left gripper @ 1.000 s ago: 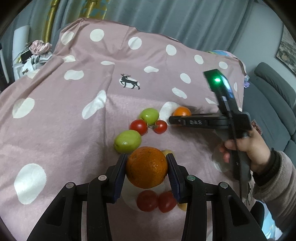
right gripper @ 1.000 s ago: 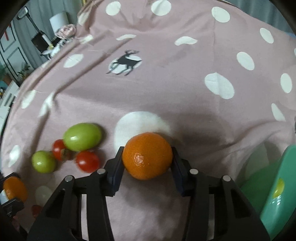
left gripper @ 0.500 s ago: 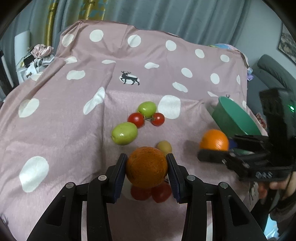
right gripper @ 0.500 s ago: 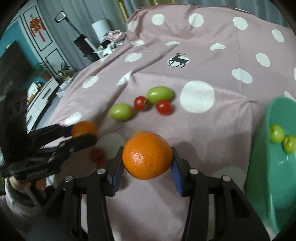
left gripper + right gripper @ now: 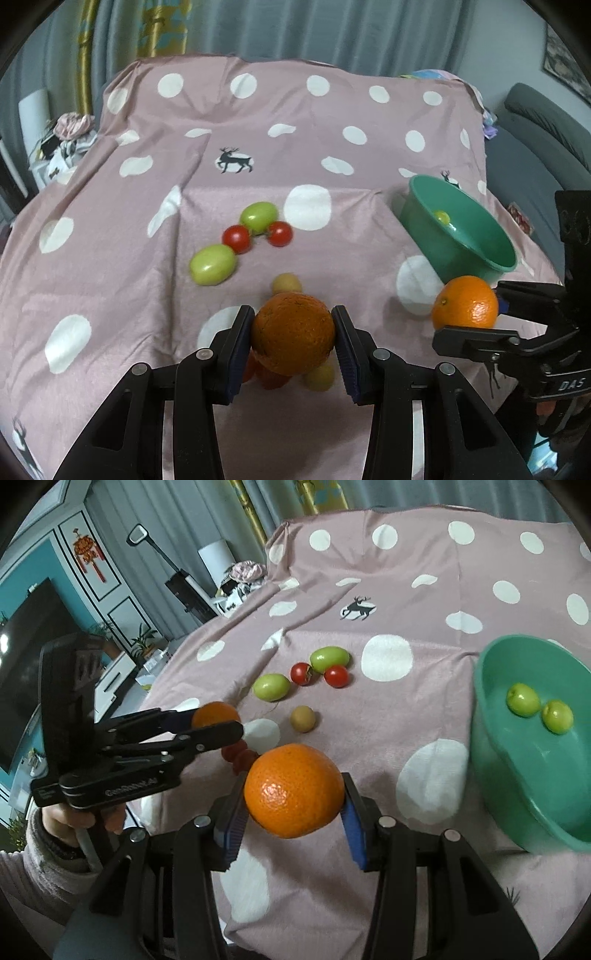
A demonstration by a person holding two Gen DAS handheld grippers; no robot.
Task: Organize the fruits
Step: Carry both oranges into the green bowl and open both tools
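My left gripper (image 5: 293, 338) is shut on a dark orange (image 5: 292, 332), held above the cloth over red tomatoes and a yellowish fruit (image 5: 320, 376). My right gripper (image 5: 294, 805) is shut on a bright orange (image 5: 294, 791), also seen in the left wrist view (image 5: 466, 302), held in the air left of the green bowl (image 5: 491, 746). The bowl (image 5: 480, 254) holds two green fruits (image 5: 522, 699). On the cloth lie two green fruits (image 5: 213, 264), two red tomatoes (image 5: 236, 238) and a small brown fruit (image 5: 303, 719).
The table wears a pink cloth with white dots (image 5: 110, 280) that drops off at the front and sides. A grey sofa (image 5: 546, 133) is at the right. Curtains hang behind; a TV (image 5: 22, 657) and cabinets stand to the left.
Both grippers have drawn back and up from the fruit pile, each holding its orange. The right gripper with its orange has swung from the table's middle toward the near side by the bowl.
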